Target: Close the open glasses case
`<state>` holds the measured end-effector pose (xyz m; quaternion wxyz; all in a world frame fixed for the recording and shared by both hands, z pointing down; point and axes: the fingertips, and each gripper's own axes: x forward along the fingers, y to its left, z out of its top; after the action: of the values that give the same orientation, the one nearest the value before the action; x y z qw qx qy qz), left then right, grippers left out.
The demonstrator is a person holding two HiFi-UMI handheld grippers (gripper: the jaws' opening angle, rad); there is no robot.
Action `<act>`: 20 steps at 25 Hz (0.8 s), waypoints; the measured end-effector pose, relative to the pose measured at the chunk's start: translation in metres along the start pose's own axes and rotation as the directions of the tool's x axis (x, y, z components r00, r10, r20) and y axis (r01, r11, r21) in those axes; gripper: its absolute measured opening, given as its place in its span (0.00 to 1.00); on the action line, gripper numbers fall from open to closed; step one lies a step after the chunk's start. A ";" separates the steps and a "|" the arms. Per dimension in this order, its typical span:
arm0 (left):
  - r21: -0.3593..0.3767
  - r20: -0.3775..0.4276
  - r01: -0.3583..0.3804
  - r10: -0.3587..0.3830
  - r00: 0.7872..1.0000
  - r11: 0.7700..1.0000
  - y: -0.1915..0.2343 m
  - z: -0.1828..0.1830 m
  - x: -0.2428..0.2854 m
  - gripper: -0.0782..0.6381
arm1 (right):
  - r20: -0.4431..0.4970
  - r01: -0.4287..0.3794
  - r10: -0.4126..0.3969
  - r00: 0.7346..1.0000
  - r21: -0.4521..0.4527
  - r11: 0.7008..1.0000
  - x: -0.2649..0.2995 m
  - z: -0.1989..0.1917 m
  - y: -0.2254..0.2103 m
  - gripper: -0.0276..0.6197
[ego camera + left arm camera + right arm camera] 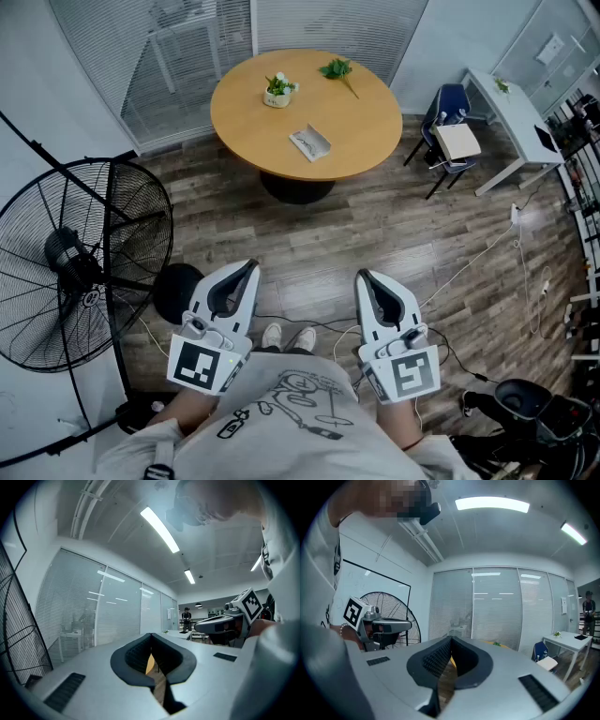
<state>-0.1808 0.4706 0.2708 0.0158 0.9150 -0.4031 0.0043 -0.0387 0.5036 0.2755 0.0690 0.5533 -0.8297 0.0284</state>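
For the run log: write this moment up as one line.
phase: pre-approach | glasses case: open on round table, untouched | left gripper: shut, empty | right gripper: shut, empty | both: far from table

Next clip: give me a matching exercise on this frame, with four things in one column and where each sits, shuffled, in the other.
1. glasses case
2. fan
3. blue chair
4. potted plant

A. on the floor, far left
B. on the table, nearer the person
C. on the table, farther back
D. beside the white desk

Pairs: 1-B, 2-A, 3-D, 4-C
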 end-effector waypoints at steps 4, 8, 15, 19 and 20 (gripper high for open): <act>0.002 0.001 -0.001 0.001 1.000 1.000 -0.006 0.001 0.004 0.14 | 0.000 0.003 -0.003 1.000 -0.004 1.000 -0.004 -0.001 -0.007 0.06; 0.004 0.000 -0.001 0.001 1.000 1.000 -0.020 0.005 0.011 0.14 | 0.002 0.003 -0.003 1.000 -0.003 1.000 -0.013 0.001 -0.020 0.06; -0.011 -0.003 0.014 -0.014 1.000 1.000 -0.053 -0.001 0.028 0.14 | -0.001 0.013 -0.013 1.000 0.004 1.000 -0.037 -0.007 -0.047 0.06; -0.020 -0.007 0.025 -0.025 1.000 0.999 -0.075 -0.006 0.038 0.14 | -0.009 0.021 -0.021 1.000 0.002 1.000 -0.052 -0.014 -0.064 0.06; -0.020 -0.006 0.026 -0.026 1.000 0.999 -0.079 -0.006 0.039 0.14 | -0.010 0.022 -0.022 1.000 0.003 1.000 -0.055 -0.015 -0.067 0.06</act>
<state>-0.0957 0.4952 0.2757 0.0262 0.9199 -0.3912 0.0028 0.0451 0.5296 0.2808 0.0726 0.5622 -0.8232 0.0316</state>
